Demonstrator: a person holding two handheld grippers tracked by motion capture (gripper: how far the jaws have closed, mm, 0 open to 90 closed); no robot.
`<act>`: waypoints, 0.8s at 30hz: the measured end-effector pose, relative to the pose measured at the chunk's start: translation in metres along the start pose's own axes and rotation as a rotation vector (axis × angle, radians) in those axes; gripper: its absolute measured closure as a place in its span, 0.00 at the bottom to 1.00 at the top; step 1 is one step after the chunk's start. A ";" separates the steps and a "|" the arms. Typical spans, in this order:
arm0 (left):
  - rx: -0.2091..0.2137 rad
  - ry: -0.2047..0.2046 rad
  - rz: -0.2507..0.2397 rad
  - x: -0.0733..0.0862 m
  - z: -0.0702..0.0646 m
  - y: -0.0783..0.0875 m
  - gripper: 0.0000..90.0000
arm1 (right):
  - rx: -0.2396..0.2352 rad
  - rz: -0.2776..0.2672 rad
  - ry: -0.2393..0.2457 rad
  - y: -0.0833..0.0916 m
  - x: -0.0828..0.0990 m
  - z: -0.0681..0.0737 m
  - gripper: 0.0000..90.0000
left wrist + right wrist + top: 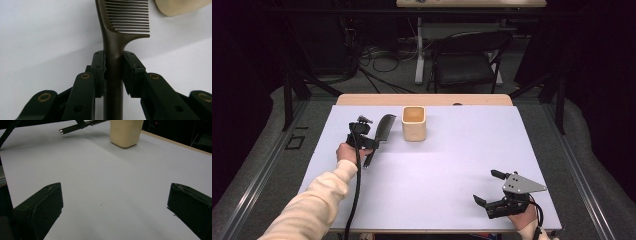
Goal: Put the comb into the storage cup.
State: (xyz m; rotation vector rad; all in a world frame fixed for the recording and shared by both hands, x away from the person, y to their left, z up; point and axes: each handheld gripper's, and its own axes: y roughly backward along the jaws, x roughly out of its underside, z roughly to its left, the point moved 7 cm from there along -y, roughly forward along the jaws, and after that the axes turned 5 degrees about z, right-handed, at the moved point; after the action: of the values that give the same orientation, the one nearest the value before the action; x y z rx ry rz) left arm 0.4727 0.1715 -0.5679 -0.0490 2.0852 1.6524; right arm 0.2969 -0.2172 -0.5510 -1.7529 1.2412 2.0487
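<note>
With the comb clamped by its handle in my left gripper just left of the beige cup, I judge the carry is under way. Next I must tip it over the cup's mouth. My right gripper rests wide open, well apart.
</note>
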 end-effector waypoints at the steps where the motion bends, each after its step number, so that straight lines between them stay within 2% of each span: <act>1: 0.004 0.003 -0.013 0.000 0.000 0.001 0.80 | -0.001 -0.001 0.000 0.000 0.000 0.000 0.00; 4: -0.004 -0.016 -0.032 0.001 -0.001 0.004 0.80 | -0.002 0.000 -0.001 0.000 0.000 0.000 0.00; 7: -0.002 -0.019 -0.065 0.001 -0.005 0.006 0.80 | -0.002 0.000 -0.001 0.000 0.000 0.000 0.00; 10: -0.009 -0.049 -0.087 0.002 -0.005 0.007 0.80 | -0.002 0.000 -0.002 0.000 0.000 0.000 0.00; 11: -0.010 -0.038 -0.095 0.002 -0.007 0.008 0.80 | -0.002 0.000 -0.002 0.000 0.000 0.000 0.00; 17: -0.019 -0.077 -0.139 0.002 -0.009 0.013 0.80 | -0.001 0.000 -0.002 0.000 0.000 0.000 0.00; 24: -0.024 -0.091 -0.194 0.002 -0.012 0.017 0.80 | 0.000 0.000 -0.003 0.000 0.000 0.000 0.00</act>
State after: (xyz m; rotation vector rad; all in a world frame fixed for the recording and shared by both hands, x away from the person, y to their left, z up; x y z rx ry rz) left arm 0.4619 0.1654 -0.5514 -0.1749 1.9279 1.5338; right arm 0.2973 -0.2174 -0.5512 -1.7496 1.2399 2.0507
